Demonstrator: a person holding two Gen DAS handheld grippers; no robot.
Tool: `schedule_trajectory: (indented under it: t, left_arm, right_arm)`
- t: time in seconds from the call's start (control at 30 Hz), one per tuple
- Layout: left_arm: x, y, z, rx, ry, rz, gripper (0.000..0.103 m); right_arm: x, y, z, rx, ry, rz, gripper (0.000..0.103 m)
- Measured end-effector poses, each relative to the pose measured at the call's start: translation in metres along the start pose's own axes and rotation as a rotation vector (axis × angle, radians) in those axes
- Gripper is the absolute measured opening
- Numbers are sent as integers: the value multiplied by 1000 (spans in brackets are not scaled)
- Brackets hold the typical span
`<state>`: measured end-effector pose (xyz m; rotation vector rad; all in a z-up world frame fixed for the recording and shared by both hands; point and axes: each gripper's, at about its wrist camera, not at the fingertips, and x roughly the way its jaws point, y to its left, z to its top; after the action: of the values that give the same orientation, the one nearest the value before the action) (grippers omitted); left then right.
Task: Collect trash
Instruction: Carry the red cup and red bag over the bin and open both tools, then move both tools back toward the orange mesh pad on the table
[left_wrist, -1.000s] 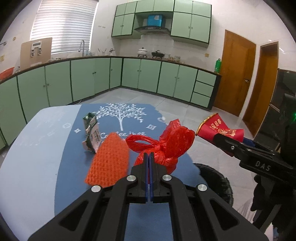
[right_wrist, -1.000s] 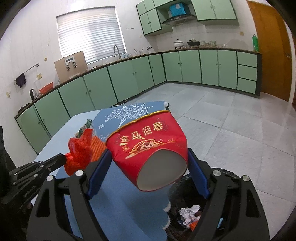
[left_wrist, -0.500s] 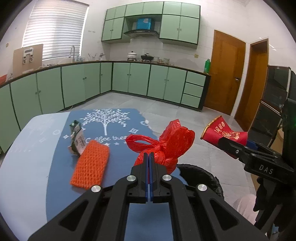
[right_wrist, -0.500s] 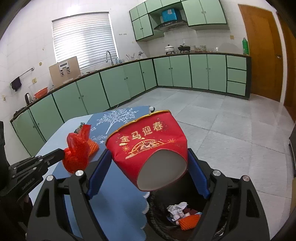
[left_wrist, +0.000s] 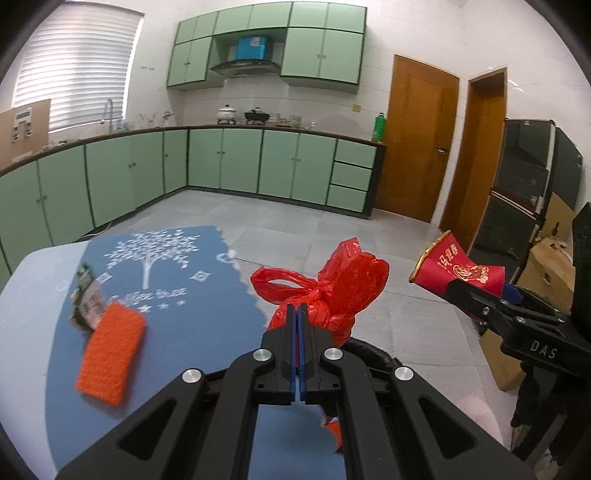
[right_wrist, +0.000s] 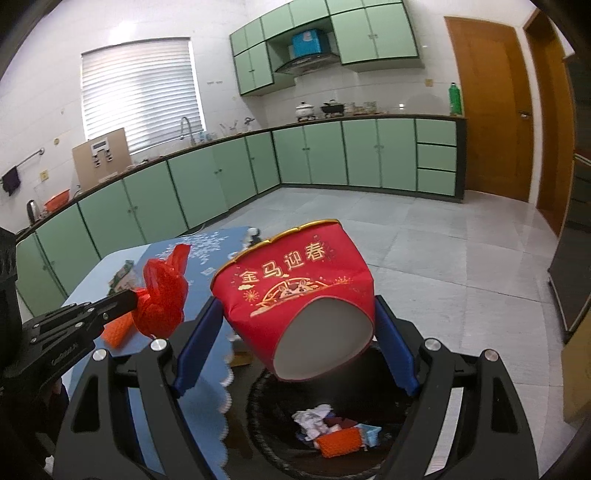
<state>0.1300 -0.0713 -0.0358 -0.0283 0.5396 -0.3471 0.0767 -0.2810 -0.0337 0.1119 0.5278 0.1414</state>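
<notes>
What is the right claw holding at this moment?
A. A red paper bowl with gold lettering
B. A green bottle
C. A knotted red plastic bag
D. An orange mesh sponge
A: the right claw has its blue pads against both sides of the red paper bowl with gold lettering, tilted above the black trash bin; the knotted red plastic bag is in the left claw.

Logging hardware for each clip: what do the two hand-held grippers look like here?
Both match: the left hand-held gripper and right hand-held gripper have black plastic linkage arms with silver round bolts and blue finger pads. White lettering reading DAS marks the right one's side.
</notes>
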Motion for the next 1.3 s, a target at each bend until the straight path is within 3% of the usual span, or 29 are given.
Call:
schedule_trajectory:
  t: [0.4,0.83,0.93,1.0,1.07,1.13,1.3]
  left_arm:
    - [58,-44,1,37,50,-57,1]
    - [127,-62,-12,49,184,-89,2]
    - [137,-61,-14,43,202,-95,11]
    - [139,-59,-15,35,209,-93,31]
    - [136,-58,-14,26,201,-89,42]
    - [131,-54,-12,24,188,-77,45]
    - [112,-37,-5,-18,156,-51,69]
  right_arm:
    - [15,-56,-20,48,36,-96,78]
    - [70,-97,-50,91,162,-149,80]
    - [82,-107,-58,113,195,-159,84]
    - [85,-111,-62,129,203,-172,88]
    - [85,-115,-64,145,209,-174,90]
    - [82,-117,-65,161,207,-181,91]
    - [68,-115,-61,187,184,-191,94]
